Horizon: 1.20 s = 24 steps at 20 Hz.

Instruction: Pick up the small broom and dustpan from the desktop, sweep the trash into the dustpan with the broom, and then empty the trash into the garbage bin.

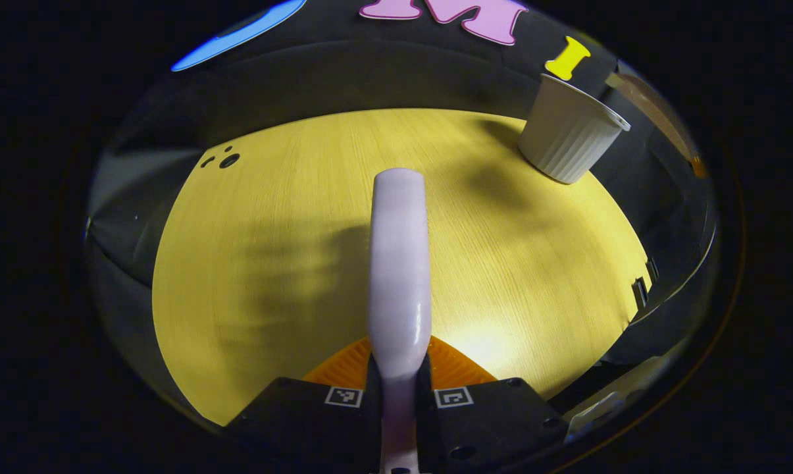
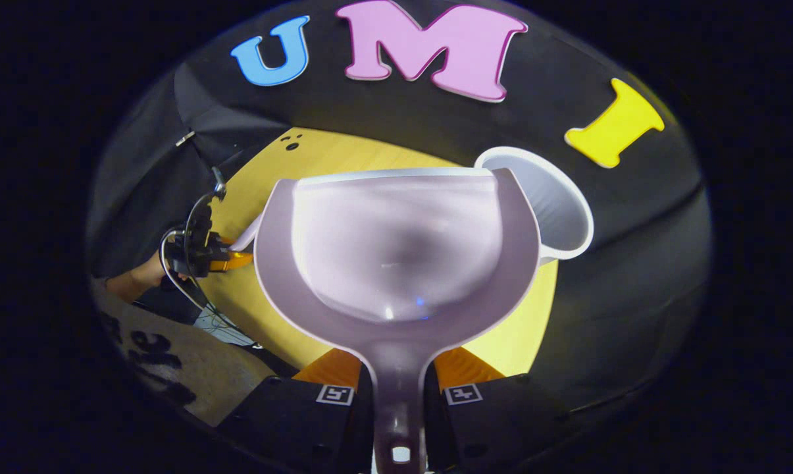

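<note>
Right gripper (image 2: pixel 399 395) clamps dustpan (image 2: pixel 396 250) by its handle, pan held up over yellow table (image 2: pixel 343 155), just before white bin (image 2: pixel 561 204). Left gripper (image 1: pixel 399 395) pinches broom (image 1: pixel 399 263) handle above table; bin at far right edge.

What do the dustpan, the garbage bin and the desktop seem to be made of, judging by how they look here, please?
The dustpan looks like smooth, glossy moulded plastic: small highlights sit on its pale scoop. The garbage bin also seems plastic, but matte, with fine vertical ribs on its wall. The desktop shows a fine straight grain, so wood or a wood-look laminate; which one cannot be told.
</note>
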Each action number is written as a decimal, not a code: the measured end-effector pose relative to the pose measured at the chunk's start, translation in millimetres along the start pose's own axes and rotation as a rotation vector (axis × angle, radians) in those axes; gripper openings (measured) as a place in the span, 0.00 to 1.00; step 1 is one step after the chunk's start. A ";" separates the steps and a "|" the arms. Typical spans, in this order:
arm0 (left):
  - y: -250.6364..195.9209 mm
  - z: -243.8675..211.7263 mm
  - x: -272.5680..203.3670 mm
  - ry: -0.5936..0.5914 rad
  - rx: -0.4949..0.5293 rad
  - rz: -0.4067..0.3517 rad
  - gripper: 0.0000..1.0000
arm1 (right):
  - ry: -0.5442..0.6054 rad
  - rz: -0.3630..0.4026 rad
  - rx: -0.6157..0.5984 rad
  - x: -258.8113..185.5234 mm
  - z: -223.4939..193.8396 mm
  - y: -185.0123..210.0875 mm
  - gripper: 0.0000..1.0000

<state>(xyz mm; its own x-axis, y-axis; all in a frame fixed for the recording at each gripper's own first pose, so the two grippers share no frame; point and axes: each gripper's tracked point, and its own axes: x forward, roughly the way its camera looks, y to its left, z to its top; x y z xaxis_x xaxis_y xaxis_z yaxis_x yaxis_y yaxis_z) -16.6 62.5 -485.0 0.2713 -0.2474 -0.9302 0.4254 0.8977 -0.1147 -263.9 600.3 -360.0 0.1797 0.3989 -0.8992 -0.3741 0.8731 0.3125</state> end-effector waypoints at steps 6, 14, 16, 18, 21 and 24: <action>15.9 -7.3 11.2 0.019 -0.014 0.082 0.25 | 0.072 0.000 0.060 72.8 -56.6 29.2 0.31; 23.0 -21.8 35.4 0.101 0.005 0.136 0.26 | 0.144 0.015 0.176 168.6 -103.1 61.7 0.39; 26.2 -22.6 41.1 0.115 0.010 0.156 0.26 | 0.148 -0.001 0.187 181.9 -104.0 61.4 0.35; 24.8 -22.3 42.4 0.120 0.016 0.163 0.27 | 0.154 -0.010 0.185 193.0 -106.7 61.6 0.35; 25.1 -17.2 44.3 0.123 0.046 0.173 0.31 | 0.160 -0.016 0.184 197.7 -107.0 61.6 0.40; 25.6 -10.6 43.9 0.109 0.090 0.189 0.33 | 0.167 -0.008 0.174 195.5 -106.7 61.8 0.40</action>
<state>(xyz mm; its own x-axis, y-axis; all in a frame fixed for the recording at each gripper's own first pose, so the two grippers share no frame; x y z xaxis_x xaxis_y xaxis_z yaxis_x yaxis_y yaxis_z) -2.9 78.6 -532.5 0.2607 -0.0325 -0.9649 0.4527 0.8868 0.0925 -348.9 702.4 -549.2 0.0235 0.3526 -0.9355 -0.2087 0.9168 0.3404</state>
